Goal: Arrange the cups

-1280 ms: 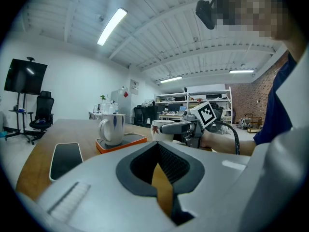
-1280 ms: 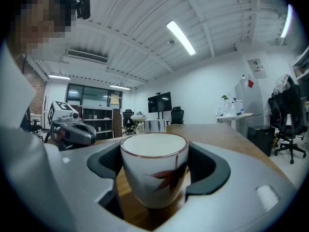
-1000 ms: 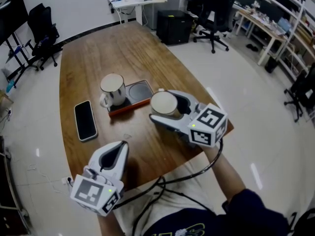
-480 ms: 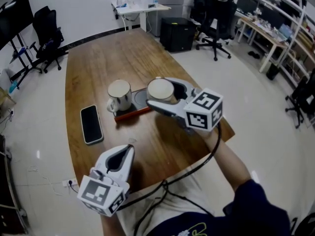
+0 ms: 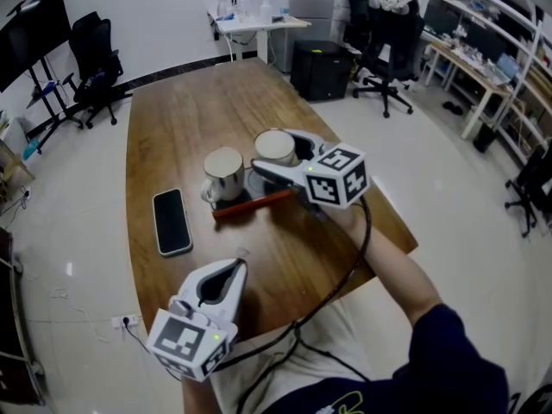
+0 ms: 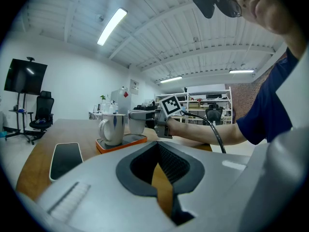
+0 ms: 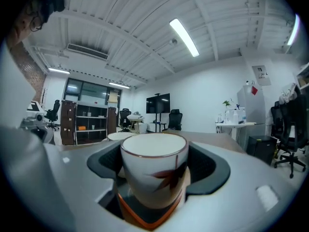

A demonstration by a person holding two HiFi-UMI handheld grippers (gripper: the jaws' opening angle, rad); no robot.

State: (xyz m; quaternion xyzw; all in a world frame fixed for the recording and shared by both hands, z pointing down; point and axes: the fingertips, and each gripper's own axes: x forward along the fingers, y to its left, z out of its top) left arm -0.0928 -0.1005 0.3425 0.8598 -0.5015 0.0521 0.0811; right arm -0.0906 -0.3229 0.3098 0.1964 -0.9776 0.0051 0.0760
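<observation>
Standing upright, mouth up: cup [image 7: 153,170] held by right gripper [image 5: 272,151].

Cup [image 7: 153,173]: cream white, thin brown rim line, a reddish-brown leaf on its side
Mug [image 5: 222,172]: white (a bluish streak shows on it in the left gripper view)
Tray [image 5: 255,204]: orange edge, dark grey top
Phone [image 5: 172,221]: black face, pale border
Table [image 5: 185,119]: warm brown wood grain
Left gripper [image 6: 157,146]: pale grey shell, black ribbed pads
Right gripper [image 5: 272,150]: same grey and black; cube [image 5: 335,178] in black-and-white squares
Sleeve [image 5: 448,352]: dark navy
</observation>
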